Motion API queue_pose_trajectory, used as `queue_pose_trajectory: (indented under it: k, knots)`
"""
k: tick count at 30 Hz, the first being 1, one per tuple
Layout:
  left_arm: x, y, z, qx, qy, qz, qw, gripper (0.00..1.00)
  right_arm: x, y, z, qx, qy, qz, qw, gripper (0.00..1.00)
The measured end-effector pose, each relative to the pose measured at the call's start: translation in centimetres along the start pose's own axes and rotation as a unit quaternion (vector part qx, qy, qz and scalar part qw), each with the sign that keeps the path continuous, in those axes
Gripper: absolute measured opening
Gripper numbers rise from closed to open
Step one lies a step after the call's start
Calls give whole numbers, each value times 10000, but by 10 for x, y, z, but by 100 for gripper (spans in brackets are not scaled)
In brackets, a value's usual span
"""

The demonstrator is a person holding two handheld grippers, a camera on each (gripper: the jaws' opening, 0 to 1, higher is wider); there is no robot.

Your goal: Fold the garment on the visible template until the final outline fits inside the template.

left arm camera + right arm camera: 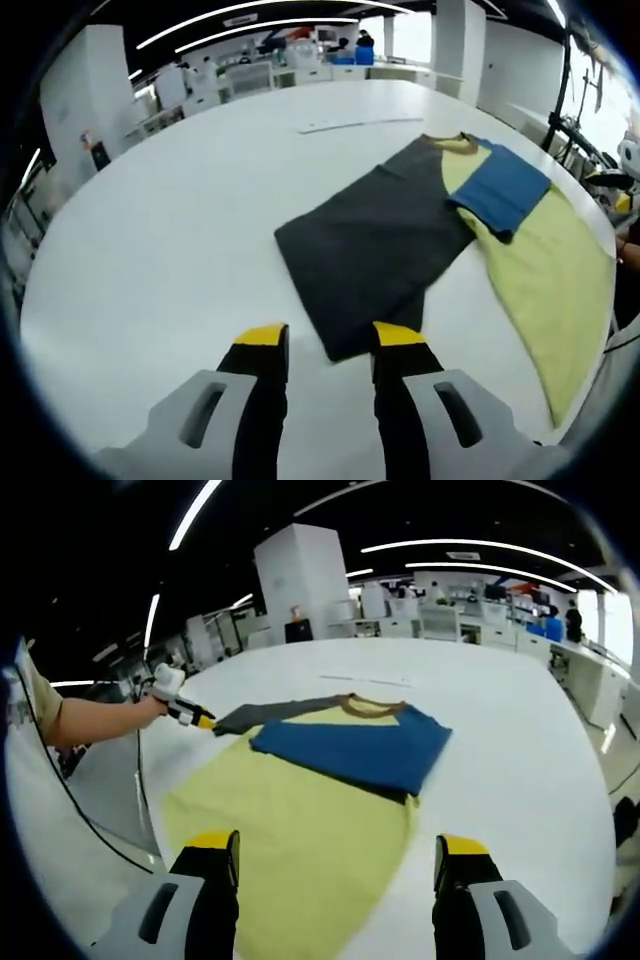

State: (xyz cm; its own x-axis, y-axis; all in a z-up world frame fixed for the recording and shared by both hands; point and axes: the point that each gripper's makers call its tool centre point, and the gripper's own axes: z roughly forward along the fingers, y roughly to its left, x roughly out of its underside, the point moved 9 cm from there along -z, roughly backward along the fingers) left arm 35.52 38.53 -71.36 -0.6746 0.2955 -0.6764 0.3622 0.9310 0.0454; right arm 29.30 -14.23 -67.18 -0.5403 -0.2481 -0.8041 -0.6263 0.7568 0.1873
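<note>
Two grippers are mine, and both face one garment (400, 240) spread on the big white table (150, 250). In the left gripper view it fills the centre and right of the frame: a dark grey panel (370, 255) folded over toward the middle, a yellow-green body (560, 290) running to the lower right, and a blue sleeve (505, 185) laid across the top, already turned inward, I judge, to narrow the outline. I cannot make out the template's edge for certain; a thin pale strip (360, 124) lies on the table beyond the collar.

My left gripper (327, 345), at the bottom centre of its view, has its jaws parted with the grey panel's corner lying between the tips, placed, I think, to pinch it. My right gripper (338, 850), at the bottom of its view, stands spread wide over the yellow hem, holding nothing.
</note>
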Motion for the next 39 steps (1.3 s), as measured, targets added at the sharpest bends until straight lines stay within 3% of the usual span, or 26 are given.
queue_pose_trajectory:
  k: [18,32,36,39]
  knots:
    - [-8,6,3,-109,-131,-122,9998,26,5,-5,-1,68,49,44,10000,79]
    - [-13,10,22,-196,117,-117,9997,24,6,-9,-5,125,132,28,9998,78]
    - [-15,6,24,-36,110,-190,9998,13,6,-11,-7,160,132,41,9998,78]
    - [-17,8,26,-72,100,-188,9997,14,5,-11,-7,175,111,45,9998,78]
